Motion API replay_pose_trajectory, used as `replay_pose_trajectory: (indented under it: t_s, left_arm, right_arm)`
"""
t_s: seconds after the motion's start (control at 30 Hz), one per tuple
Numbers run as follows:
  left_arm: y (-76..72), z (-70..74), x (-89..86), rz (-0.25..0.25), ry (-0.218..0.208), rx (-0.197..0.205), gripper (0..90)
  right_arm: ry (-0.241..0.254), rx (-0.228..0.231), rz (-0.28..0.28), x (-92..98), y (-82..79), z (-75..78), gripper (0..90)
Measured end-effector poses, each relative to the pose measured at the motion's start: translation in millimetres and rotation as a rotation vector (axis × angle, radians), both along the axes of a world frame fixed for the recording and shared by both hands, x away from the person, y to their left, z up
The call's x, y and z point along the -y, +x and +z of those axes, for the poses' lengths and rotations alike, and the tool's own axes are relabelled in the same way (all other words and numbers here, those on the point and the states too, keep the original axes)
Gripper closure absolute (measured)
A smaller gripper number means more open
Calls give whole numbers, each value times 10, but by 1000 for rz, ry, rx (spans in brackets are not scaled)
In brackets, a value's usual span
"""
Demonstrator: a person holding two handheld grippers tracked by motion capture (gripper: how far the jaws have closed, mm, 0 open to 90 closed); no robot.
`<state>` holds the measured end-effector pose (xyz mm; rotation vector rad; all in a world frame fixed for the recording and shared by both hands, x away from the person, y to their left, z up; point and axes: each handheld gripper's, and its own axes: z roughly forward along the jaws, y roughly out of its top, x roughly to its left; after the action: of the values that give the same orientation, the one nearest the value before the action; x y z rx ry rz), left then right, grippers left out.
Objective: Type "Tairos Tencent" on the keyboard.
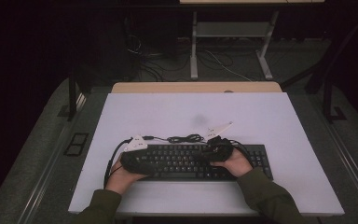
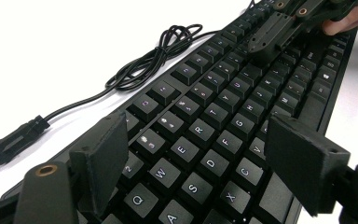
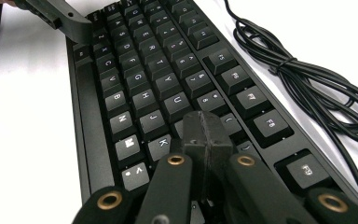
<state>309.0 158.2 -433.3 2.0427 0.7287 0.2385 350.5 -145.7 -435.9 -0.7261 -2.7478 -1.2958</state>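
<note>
A black keyboard (image 1: 182, 159) lies near the front edge of the white table. My left gripper (image 1: 144, 162) hovers over its left end, jaws open above the Q, W and E keys (image 2: 200, 140), with nothing between them. My right gripper (image 1: 213, 151) is over the middle right of the keyboard. Its jaws are shut (image 3: 207, 126) with nothing held, and the tips are down at the keys right of K. Whether a key is pressed I cannot tell. The keyboard's black cable (image 1: 186, 138) lies coiled just behind it, and its plug (image 2: 14, 140) rests on the table.
The white table top (image 1: 261, 116) stretches well behind and to both sides of the keyboard. Beyond its far wooden edge (image 1: 196, 87) are a dark floor with loose cables (image 1: 168, 60) and the legs of another desk (image 1: 194, 51).
</note>
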Motion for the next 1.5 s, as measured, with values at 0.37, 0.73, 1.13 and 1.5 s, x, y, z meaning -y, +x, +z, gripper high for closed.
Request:
replay_pose_trajectory:
  t_s: [0.37,0.73,1.13,1.5]
  left_arm:
    - [1,-3,-1,3,4,2,213]
    - [1,2,-3,5,3,4,213]
    - [-4,13,-4,8,3,7,213]
    - [-6,23,-6,8,4,12,216]
  right_arm:
    - [-11,-11,-2,-1,0,-17,894]
    - [-1,-6,-3,2,-1,-2,894]
    - [35,12,-15,23,-13,81,893]
    - [115,38,-101,123,31,130,532]
